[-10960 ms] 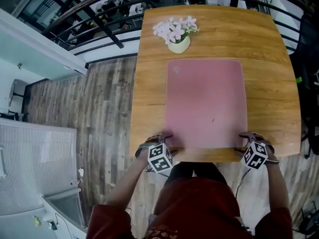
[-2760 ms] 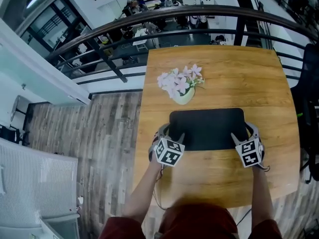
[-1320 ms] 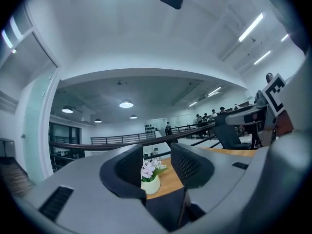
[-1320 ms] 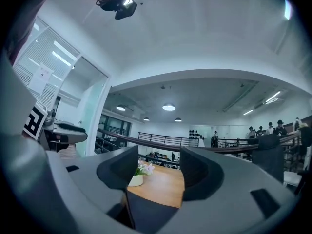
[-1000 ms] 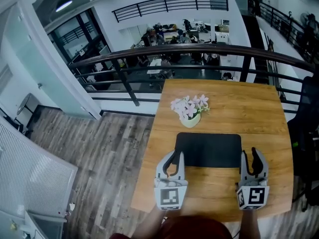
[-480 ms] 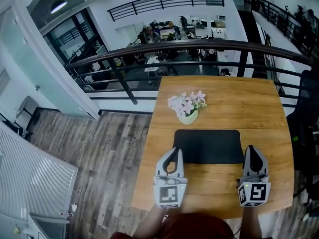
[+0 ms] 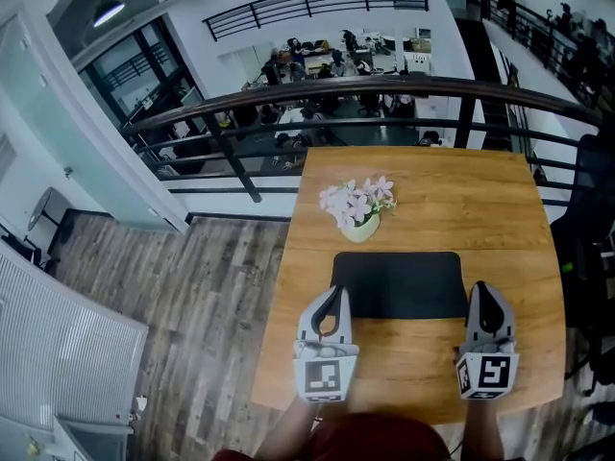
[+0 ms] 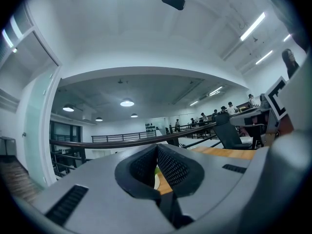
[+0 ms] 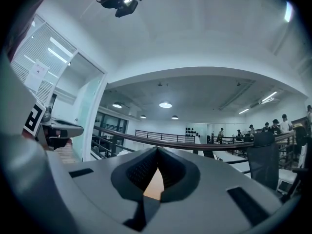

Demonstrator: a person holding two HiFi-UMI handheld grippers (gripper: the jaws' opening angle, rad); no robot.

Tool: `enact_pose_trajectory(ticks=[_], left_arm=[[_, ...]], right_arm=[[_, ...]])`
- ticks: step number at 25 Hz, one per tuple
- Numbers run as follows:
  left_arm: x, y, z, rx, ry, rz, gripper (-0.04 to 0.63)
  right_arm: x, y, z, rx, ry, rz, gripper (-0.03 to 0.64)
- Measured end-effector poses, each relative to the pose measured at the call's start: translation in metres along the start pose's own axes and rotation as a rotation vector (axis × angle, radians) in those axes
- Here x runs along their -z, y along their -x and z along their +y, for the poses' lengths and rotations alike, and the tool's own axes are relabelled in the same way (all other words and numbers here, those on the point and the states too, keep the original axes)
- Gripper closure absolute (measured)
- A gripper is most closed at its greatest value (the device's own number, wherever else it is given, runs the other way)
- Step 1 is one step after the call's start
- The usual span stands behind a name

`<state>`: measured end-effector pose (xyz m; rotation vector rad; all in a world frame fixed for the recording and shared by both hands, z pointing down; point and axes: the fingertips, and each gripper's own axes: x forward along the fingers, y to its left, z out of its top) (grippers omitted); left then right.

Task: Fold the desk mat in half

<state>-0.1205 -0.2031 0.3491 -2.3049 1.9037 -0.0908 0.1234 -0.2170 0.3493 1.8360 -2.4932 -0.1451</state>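
Black mat (image 7: 399, 284), mid table (image 7: 432, 185).
L gripper (image 7: 333, 292), R gripper (image 7: 483, 289): jaws closed, empty, by mat's near corners; vase (image 7: 357, 221) just past far-left corner.

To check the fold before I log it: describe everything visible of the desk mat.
The desk mat shows as a flat, dark, matte rectangle with rounded corners, wider than deep. It lies on the wooden table, just in front of the flower vase. No layers or fold line can be made out from this height. The left gripper, shut and empty, reaches its near left corner. The right gripper, also shut and empty, sits just off its right edge. Contact cannot be told.
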Motion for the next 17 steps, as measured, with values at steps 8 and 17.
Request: enact_pose_trajectory(ticks=[8, 17], left_arm=[[-0.0032, -0.0044, 0.0031, -0.003, 0.018, -0.019, 0.575], [-0.0028, 0.0012, 0.0070, -0.017, 0.034, -0.020, 0.575]], right_arm=[[-0.0015, -0.0022, 0.0005, 0.009, 0.010, 0.007, 0.609], [-0.0012, 0.0016, -0.0008, 0.010, 0.027, 0.018, 0.609]])
